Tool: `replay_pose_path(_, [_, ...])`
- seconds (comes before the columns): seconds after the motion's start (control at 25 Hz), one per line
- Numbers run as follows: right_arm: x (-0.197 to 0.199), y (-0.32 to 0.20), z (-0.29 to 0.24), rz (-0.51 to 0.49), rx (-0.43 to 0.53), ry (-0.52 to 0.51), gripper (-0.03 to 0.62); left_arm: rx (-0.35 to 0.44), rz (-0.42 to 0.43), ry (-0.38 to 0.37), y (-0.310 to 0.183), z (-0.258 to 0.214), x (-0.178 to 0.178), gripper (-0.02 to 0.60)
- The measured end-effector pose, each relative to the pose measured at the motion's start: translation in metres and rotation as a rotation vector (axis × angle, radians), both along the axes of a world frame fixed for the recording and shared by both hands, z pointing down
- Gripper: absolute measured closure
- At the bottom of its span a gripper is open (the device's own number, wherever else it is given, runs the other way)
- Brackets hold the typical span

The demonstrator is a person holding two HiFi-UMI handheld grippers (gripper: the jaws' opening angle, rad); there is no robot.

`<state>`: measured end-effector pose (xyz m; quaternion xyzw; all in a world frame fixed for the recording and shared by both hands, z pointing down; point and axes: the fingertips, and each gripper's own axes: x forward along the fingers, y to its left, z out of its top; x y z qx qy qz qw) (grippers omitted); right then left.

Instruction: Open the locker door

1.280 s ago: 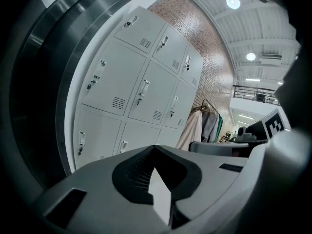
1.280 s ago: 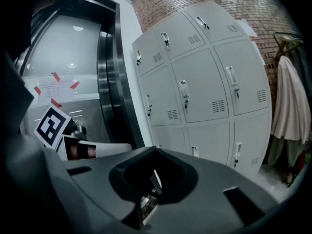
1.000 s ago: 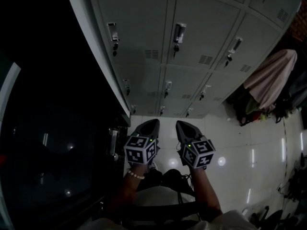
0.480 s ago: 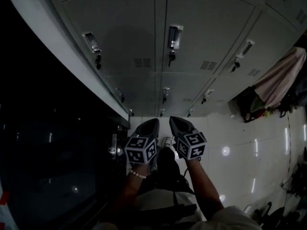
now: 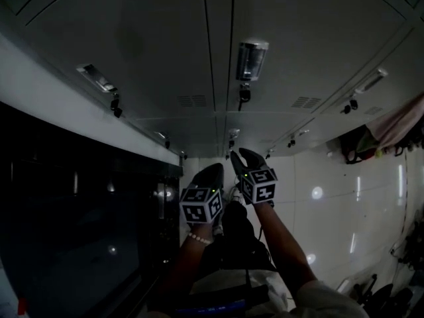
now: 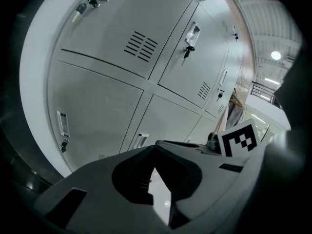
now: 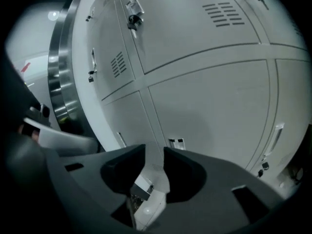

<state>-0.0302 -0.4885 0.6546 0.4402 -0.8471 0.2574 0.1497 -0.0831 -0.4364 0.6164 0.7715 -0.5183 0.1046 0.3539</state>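
Note:
A bank of grey locker doors fills the top of the head view. The nearest door has a recessed handle with a key hanging under it. Both grippers are held low in front of the lockers and touch nothing. My left gripper is shut and empty, its tips meeting. My right gripper reaches a little further forward. Its jaws are opening, with a narrow gap and nothing between them. In the left gripper view I see a handle and the right gripper's marker cube.
A pale cloth hangs at the right over dark clutter. A dark glass panel stands on the left beside the lockers' white side. The floor is glossy white tile. A steel column shows in the right gripper view.
The head view has drawn closer to the lockers, and the handle now looms larger. Both grippers have moved forward. The right one now leads the left.

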Motion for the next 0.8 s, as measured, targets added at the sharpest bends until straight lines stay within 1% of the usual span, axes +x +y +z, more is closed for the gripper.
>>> replay_pose_path(0.08, [-0.003, -0.013, 0.019, 0.0, -0.012, 0.02, 0.441, -0.013, 0.005, 0.001, -0.005, 0.011, 0.001, 0.583])
replay_pose_path(0.2, [-0.011, -0.027, 0.041, -0.004, -0.023, 0.044, 0.416, -0.011, 0.012, 0.002, -0.014, 0.021, 0.0, 0.583])
replay_pose_path(0.28, [-0.017, -0.036, 0.053, 0.001, -0.023, 0.049, 0.393, -0.014, 0.002, 0.001, -0.016, 0.025, -0.002, 0.583])
replay_pose_path(0.44, [-0.023, -0.053, 0.074, 0.032, -0.043, 0.047, 0.385, -0.03, -0.018, 0.01, -0.011, 0.031, -0.01, 0.583])
replay_pose_path(0.52, [-0.026, -0.059, 0.081, 0.048, -0.055, 0.042, 0.356, -0.036, -0.024, 0.013, -0.006, 0.036, -0.014, 0.583])
replay_pose_path(0.68, [-0.032, -0.065, 0.088, 0.058, -0.061, 0.046, 0.356, -0.05, -0.042, 0.014, 0.002, 0.044, -0.025, 0.583])
replay_pose_path(0.8, [-0.034, -0.07, 0.088, 0.069, -0.046, 0.05, 0.356, -0.066, -0.048, 0.014, 0.006, 0.048, -0.028, 0.583])
